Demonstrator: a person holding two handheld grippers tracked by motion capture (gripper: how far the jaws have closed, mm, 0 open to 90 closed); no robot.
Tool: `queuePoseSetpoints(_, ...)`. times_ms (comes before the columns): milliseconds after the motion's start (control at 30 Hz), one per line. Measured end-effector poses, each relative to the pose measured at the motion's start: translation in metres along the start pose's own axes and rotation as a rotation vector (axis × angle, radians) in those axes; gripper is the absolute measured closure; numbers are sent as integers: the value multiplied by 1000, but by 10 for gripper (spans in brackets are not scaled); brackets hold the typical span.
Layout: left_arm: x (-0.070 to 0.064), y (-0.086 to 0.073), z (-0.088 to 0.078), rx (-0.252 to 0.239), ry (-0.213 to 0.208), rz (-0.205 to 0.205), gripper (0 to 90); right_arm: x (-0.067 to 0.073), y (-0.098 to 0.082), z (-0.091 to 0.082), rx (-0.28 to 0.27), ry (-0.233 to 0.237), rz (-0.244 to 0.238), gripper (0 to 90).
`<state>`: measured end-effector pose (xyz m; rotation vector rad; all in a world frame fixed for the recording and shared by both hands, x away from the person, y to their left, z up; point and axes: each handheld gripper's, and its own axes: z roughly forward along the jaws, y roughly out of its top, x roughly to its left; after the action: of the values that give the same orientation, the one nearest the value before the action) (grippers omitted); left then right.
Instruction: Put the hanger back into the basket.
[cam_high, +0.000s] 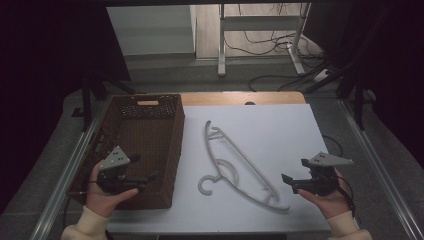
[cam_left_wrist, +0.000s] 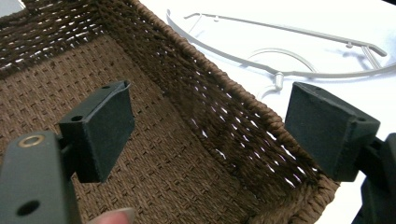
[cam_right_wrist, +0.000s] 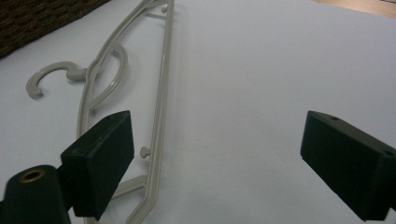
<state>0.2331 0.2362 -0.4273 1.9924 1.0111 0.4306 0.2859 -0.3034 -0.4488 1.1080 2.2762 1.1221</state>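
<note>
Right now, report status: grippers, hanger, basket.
Left gripper open over basket. Right gripper open, empty. Hanger flat on table, untouched. Nothing blocking.

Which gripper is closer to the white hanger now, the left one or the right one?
Right. The right gripper hovers open just beside the hanger, at its lower end; the left gripper hovers over the basket, farther away.
</note>
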Motion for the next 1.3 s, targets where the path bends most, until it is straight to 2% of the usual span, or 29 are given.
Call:
queuePoseSetpoints(267,-1,-5,-3,6,9,-5,159,-1,5,5,10,7,-8,123)
queuePoseSetpoints(400,-1,-7,-5,5,10,-8,159,4,9,8,19,7,-33,128)
queuePoseSetpoints(600,-1,-5,-9,-15,2,-6,160,11,11,10,36,-15,-45,145)
queuePoseSetpoints(867,-4,-6,-10,-1,13,7,161,17,15,17,48,-1,-52,158)
queuePoseSetpoints(1000,-5,-5,-8,6,17,14,161,20,16,21,64,2,-74,164)
queuePoseSetpoints(1167,-10,-3,-4,17,8,25,162,27,19,25,78,-26,-89,165)
queuePoseSetpoints(1300,-11,-3,-4,18,9,25,162,30,20,29,89,-18,-94,167)
